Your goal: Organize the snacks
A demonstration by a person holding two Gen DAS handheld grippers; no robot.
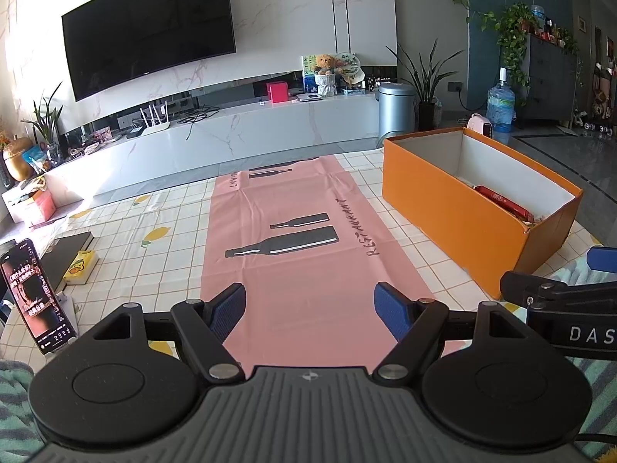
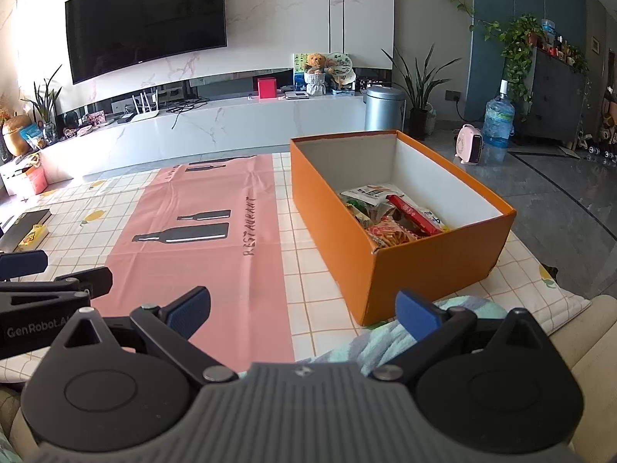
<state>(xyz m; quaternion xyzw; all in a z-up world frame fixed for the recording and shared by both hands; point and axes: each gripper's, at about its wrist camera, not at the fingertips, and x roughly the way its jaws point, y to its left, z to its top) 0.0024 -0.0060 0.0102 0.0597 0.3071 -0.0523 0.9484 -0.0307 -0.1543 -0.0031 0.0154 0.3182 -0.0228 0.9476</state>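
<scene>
Sunlit living room behind it all: a dark television [image 1: 148, 32] hangs on a marble wall above a long white cabinet [image 1: 231, 135], with a grey bin [image 1: 396, 110] and a water jug [image 1: 500, 106] off to the right. Nearer, a checked tablecloth [image 2: 308, 266] with small lemon prints covers the table, and a pink mat [image 1: 304, 254] printed with black bottles and the word RESTAURANT lies along its middle.

Both sets of tongs hang low over the near edge of the table, side by side. The left gripper [image 1: 310, 308] has its blue pads spread wide with nothing between them — only bare pink mat shows in the gap. The right gripper [image 2: 304, 310] is spread just as wide and empty too, its gap over the seam where the mat meets the checked cloth, with a patch of striped teal fabric [image 2: 385, 341] under its right finger.

An orange box [image 2: 424, 266] with a white inside stands on the cloth just right of the mat, ahead and to the right of both tongs and apart from them. The snacks [image 2: 389, 216] lie inside it — a heap of packets at the near end of the floor, among them a long red pack [image 2: 414, 214] lying slantwise on top.

At the far left of the table sit a lit phone [image 1: 36, 297] on a stand, a dark book [image 1: 65, 250] and a small yellow pack [image 1: 81, 266].
</scene>
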